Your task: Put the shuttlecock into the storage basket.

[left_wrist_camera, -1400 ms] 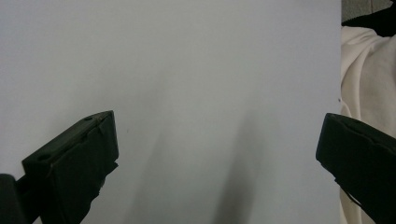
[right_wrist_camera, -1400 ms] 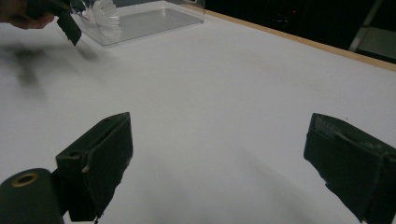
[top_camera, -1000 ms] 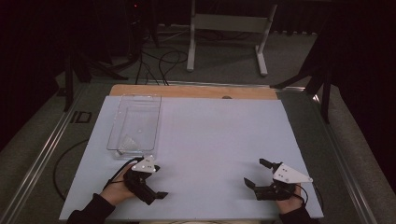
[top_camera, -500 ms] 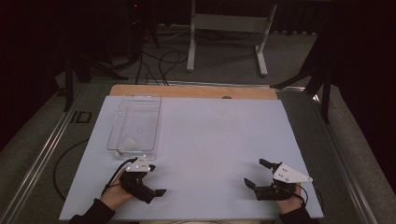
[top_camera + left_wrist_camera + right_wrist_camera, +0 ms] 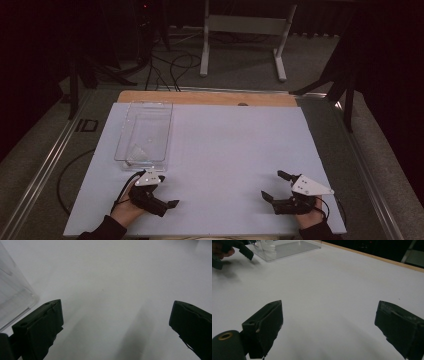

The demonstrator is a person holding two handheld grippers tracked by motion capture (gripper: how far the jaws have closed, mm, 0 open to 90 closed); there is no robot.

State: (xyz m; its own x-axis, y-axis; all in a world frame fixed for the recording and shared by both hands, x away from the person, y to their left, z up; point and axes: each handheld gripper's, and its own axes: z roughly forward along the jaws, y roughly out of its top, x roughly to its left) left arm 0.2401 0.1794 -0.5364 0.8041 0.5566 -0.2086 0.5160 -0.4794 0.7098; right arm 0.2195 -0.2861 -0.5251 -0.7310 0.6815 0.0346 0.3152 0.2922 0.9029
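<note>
A clear plastic tray (image 5: pixel 145 131) lies on the left half of the white table (image 5: pixel 225 150), with a small pale translucent thing (image 5: pixel 137 152) at its near end. Just in front of the tray's near edge, a hand holds my left gripper (image 5: pixel 167 191) open over bare table. In the left gripper view its jaws (image 5: pixel 116 322) stand wide apart with nothing between them, and the tray's corner (image 5: pixel 12 302) is at the left. My right gripper (image 5: pixel 272 185) rests near the front right, also open and empty (image 5: pixel 328 322). The right gripper view looks across at the tray (image 5: pixel 287 248) and the left gripper (image 5: pixel 237 250).
A wooden strip (image 5: pixel 210 97) runs along the table's far edge. Metal rails (image 5: pixel 45 165) border the left side. Beyond the table, a white stand (image 5: pixel 245 30) and cables (image 5: pixel 170 62) lie on the dark floor. The table's middle is bare white surface.
The left gripper has shifted very slightly by the tray's near edge. The right gripper has stayed put, and both remain open.
</note>
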